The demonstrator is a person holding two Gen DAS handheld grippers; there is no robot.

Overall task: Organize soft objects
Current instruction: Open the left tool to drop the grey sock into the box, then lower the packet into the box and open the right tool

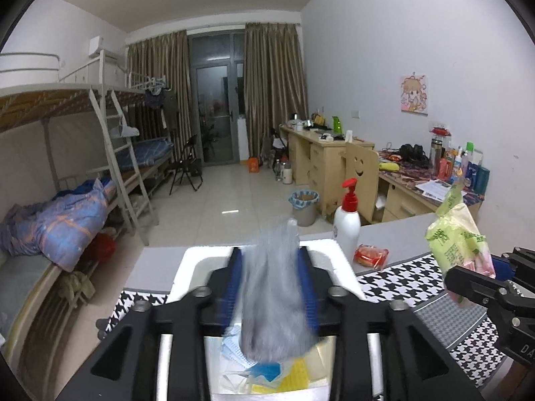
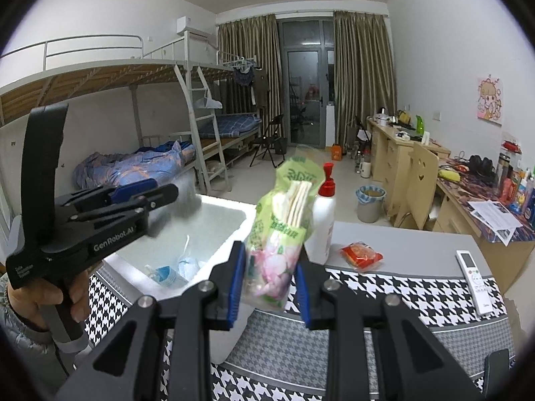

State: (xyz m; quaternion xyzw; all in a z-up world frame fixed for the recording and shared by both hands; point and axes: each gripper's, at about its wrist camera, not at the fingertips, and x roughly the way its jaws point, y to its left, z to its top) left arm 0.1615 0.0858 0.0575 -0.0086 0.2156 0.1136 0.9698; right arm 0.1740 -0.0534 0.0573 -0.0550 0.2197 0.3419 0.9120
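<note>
A grey fuzzy soft thing [image 1: 271,297] shows blurred between the fingers of my left gripper [image 1: 269,254], above a white foam box [image 1: 200,260]. The pads do not seem to press on it, so this gripper reads as open. In the right wrist view the left gripper [image 2: 170,193] hovers over the box [image 2: 230,207], with the grey blur [image 2: 189,207] just past its tips. My right gripper [image 2: 270,260] is shut on a green tissue pack [image 2: 284,220], held upright beside the box. The pack [image 1: 458,240] and right gripper [image 1: 468,277] also show at the left view's right edge. Masks and blue and yellow cloths lie in the box.
A white pump bottle with a red top [image 2: 322,220] and a red packet [image 2: 361,255] sit on the grey table behind the box. A white remote [image 2: 474,277] lies on the houndstooth cloth [image 2: 401,290]. A person's hand [image 2: 67,297] holds the left gripper.
</note>
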